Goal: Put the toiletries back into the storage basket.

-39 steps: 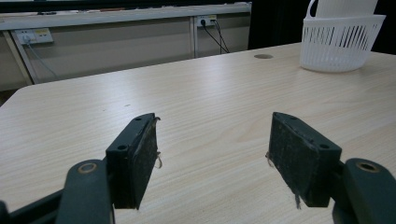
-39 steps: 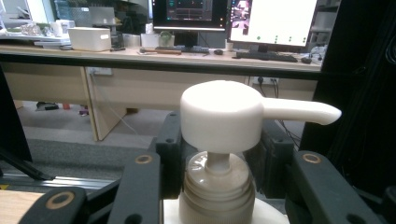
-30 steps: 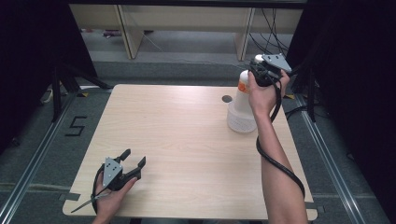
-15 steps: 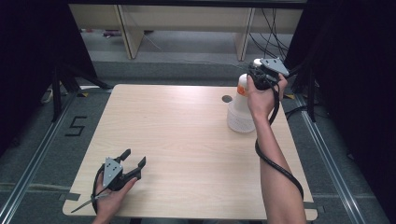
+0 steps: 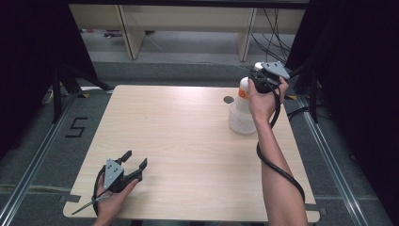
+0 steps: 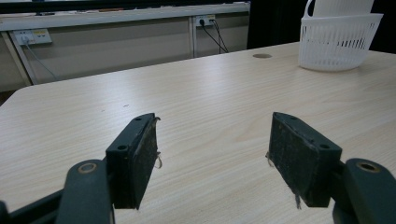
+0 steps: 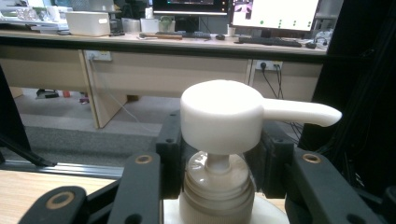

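A white pump bottle (image 5: 243, 92) with an orange label stands in a small white mesh basket (image 5: 241, 123) at the table's far right. My right gripper (image 5: 258, 80) is shut on the bottle's neck just under the pump head. In the right gripper view the pump head (image 7: 219, 114) sits above the two black jaws of my right gripper (image 7: 219, 156), which clamp the cap from both sides. My left gripper (image 5: 134, 160) rests on the table's near left corner, open, with nothing between its pads (image 6: 140, 158). Its view shows the basket (image 6: 338, 39) far off.
The light wooden table (image 5: 179, 141) has a round cable hole (image 5: 228, 99) just left of the basket. A black cable trails from the right gripper along the forearm. Desk legs and wall sockets stand beyond the far edge.
The right gripper has sunk very slightly with the bottle still in its jaws. The left gripper has stayed where it was.
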`<state>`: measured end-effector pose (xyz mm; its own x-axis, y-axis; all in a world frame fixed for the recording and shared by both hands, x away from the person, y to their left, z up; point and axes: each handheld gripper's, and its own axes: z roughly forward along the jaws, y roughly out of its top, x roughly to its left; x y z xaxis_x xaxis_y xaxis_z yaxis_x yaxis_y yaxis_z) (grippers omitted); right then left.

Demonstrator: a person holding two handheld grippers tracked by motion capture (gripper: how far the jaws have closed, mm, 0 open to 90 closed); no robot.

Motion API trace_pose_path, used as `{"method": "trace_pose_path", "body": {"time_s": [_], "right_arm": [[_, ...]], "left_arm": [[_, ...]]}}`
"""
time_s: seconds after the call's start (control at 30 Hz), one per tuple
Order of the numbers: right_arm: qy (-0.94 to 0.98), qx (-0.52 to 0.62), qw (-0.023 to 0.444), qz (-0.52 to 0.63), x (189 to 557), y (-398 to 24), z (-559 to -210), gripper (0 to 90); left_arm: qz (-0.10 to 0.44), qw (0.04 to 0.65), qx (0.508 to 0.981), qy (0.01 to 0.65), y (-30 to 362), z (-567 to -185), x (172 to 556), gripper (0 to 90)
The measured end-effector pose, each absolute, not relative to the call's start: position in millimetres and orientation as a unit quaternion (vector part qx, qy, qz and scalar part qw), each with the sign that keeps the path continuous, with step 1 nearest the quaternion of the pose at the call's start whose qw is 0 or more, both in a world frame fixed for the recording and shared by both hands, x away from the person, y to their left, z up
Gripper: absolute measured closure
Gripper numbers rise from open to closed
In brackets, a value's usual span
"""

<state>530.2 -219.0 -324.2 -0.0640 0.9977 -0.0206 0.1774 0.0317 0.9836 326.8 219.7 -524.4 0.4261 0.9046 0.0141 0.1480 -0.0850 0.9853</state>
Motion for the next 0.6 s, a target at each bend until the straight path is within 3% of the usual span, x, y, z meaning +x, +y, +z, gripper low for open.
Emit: {"method": "trace_pose_path", "body": {"time_s": [0.6], "right_arm": [[0.577,0.521,0.440,0.449,534,-220,-339,60.8]], "left_arm": [[0.349,0.542,0.649,0.405,219,-524,327,32.1]]}}
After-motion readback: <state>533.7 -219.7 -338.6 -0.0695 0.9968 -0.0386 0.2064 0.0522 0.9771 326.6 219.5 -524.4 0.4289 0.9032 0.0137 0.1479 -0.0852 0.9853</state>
